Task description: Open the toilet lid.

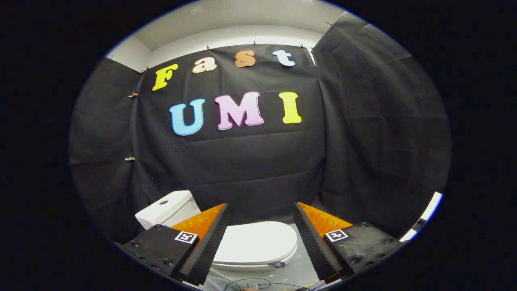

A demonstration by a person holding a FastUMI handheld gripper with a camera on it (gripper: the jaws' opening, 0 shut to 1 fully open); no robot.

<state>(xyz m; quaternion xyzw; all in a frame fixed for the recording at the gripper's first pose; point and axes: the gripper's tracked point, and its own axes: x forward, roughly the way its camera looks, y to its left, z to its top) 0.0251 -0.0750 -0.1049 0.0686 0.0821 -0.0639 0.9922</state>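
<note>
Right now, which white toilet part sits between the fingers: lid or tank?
The toilet lid, closed flat, between the open gripper fingers. The tank stands beyond the left finger.

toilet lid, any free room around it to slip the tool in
Bare floor borders the closed toilet lid at its front rim, between the open tool's fingers. Crowded behind, where the tank meets the cloth wall; cables lie nearer.

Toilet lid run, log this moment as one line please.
stage: approach | toilet lid: closed, flat on bowl | hand-held gripper: open, empty, fingers apart, lid ahead between them | tank: behind lid | contact: none
</note>
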